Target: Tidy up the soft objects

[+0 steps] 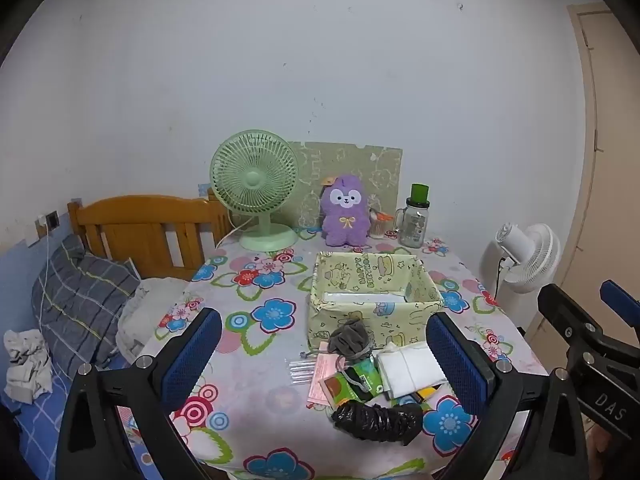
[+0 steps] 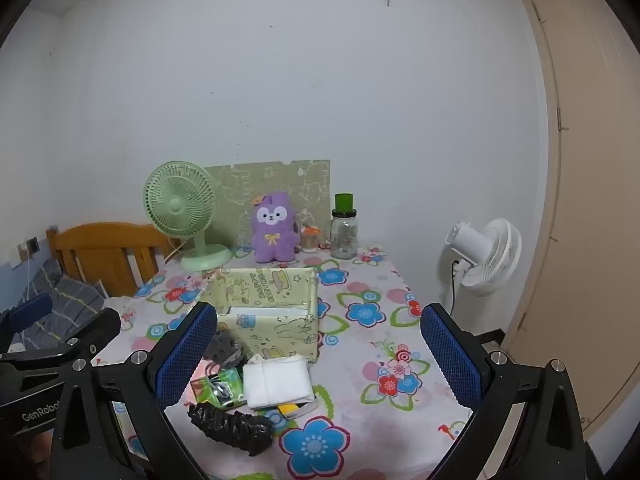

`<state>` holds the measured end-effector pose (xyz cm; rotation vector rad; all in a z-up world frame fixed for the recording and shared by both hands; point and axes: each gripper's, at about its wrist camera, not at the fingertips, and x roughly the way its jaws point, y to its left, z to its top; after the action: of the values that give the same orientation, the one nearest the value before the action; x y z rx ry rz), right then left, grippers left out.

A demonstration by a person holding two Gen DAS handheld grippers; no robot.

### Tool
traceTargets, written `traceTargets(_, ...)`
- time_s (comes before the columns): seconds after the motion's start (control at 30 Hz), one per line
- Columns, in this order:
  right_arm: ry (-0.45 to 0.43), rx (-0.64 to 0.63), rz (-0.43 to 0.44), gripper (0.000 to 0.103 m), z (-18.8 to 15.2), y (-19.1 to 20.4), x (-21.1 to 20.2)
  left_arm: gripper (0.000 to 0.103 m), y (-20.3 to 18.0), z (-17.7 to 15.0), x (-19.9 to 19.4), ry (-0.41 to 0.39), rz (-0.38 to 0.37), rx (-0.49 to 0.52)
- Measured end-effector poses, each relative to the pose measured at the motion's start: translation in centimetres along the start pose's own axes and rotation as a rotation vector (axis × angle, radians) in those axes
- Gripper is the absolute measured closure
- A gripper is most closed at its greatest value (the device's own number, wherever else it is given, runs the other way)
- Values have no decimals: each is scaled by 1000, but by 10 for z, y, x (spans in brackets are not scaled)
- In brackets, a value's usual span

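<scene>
Purple plush toy (image 1: 346, 212), floral tablecloth (image 1: 256, 280)

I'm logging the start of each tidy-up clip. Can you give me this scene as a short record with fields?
surface: table with floral cloth
container: open yellow-green box, mid-table
loose pile, in front of box: grey pouch, white folded cloth, green packet, crumpled black bag
back of table: green fan, purple plush, glass jar
left gripper: open, holding nothing
right gripper: open, holding nothing
</scene>
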<state>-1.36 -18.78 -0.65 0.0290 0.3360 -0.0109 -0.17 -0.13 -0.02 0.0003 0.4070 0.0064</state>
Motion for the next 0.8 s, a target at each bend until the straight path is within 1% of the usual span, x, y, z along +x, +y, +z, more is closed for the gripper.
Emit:
traceTargets(0.07,-2,-1,5,0,-1,-1,0,0,-4,-2,-4,-12,13,8)
traceTargets(0.13,-9,15,15,0,-2,-6,-1,0,-5,-1,3,23,5,4)
traceTargets(0.17,-10,-9,6,0,-4,-3,-1,0,-4,-2,3,20,-2,-3)
traceTargets(0.2,-9,-6,5,0,-5,-4,0,0,-6,-3,2,19,-3,-3)
traceTargets(0.23,7,-11,0,0,-4,-2,5,0,-1,1,4,26,-11,-21)
traceTargets(0.4,-7,-6,-1,0,-2,-1,3,0,2,1,3,13,-20,-24)
traceTargets(0.8,-2,11,-9,0,-2,-2,5,0,-4,-4,13,17,-25,-6)
